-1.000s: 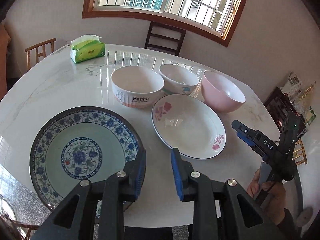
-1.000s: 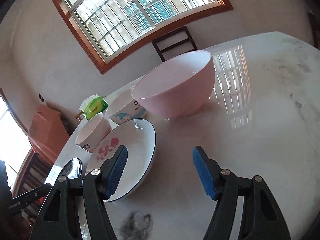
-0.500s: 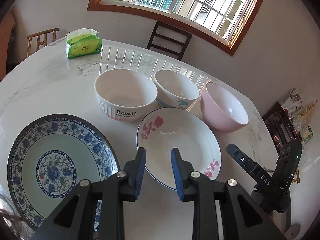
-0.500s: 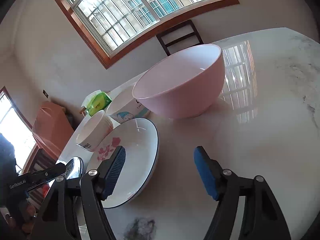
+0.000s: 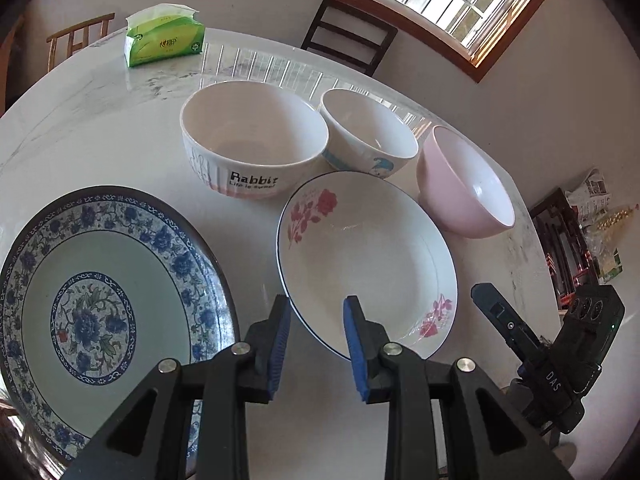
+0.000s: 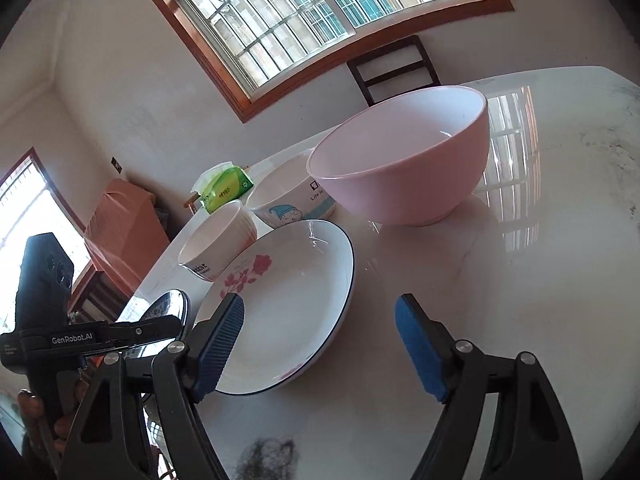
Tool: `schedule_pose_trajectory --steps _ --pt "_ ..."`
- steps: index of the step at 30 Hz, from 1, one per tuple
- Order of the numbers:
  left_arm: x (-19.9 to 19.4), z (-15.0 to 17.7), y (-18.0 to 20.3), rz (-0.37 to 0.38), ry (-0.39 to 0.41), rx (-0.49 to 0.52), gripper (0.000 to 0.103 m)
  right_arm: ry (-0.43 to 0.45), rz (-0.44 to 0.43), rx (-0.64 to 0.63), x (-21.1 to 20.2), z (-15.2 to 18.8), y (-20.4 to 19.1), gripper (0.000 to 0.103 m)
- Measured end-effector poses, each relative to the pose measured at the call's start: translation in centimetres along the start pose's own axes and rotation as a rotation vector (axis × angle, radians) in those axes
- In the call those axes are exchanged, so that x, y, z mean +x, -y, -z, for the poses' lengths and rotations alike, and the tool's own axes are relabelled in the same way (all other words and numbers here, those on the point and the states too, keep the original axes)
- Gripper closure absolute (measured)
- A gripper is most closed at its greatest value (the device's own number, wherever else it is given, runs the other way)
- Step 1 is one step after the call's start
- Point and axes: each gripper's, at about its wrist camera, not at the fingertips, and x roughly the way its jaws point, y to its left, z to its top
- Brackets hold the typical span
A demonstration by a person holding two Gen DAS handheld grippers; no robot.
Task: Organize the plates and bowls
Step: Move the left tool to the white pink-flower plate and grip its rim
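- Table: round white marble-look tabletop [image 5: 100,128], glossy. All crockery stands on it; nothing is stacked yet.
- Large round porcelain plate with blue floral border [image 5: 100,308]: flat on the table at the near left of the left wrist view.
- White shallow plate with red flower prints and thin blue rim [image 5: 360,256]: just beside the blue plate, apart from it, in front of the bowls.
- White ribbed bowl lettered "Rabbit" [image 5: 252,148]: behind the two plates, upright.
- Small white bowl with blue cartoon print [image 5: 368,132]: close beside the Rabbit bowl; contact cannot be told.
- Pink plastic bowl [image 6: 404,160]: upright, just beside the flowered plate's far edge.
- Green tissue pack [image 5: 164,40]: far side of the table, well apart.
- Left gripper [image 5: 316,336]: fingers narrowly parted, grasping nothing, with the near rim of the flowered plate showing in the gap between the blue pads.
- Right gripper [image 6: 320,348]: jaws have just been opening; now spread wide, empty, above the flowered plate's near edge and bare table.
- Step in hand, as judged: approach to the flowered plate, no grasp made.
- Next move, as judged: slip one pad under the thin rim, clench, lift level, set the plate on the blue one.
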Motion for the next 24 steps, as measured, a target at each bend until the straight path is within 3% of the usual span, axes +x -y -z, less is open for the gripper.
schedule_pose_trajectory --steps 13,24 --pt "1.6 -1.8 0.2 -0.035 -0.019 0.038 0.07 -0.142 -0.044 0.111 2.4 -0.2 1.5 0.033" --pt "3.8 -3.0 -1.1 -0.03 -0.066 0.001 0.07 -0.174 -0.04 0.089 3.4 -0.6 1.2 0.041"
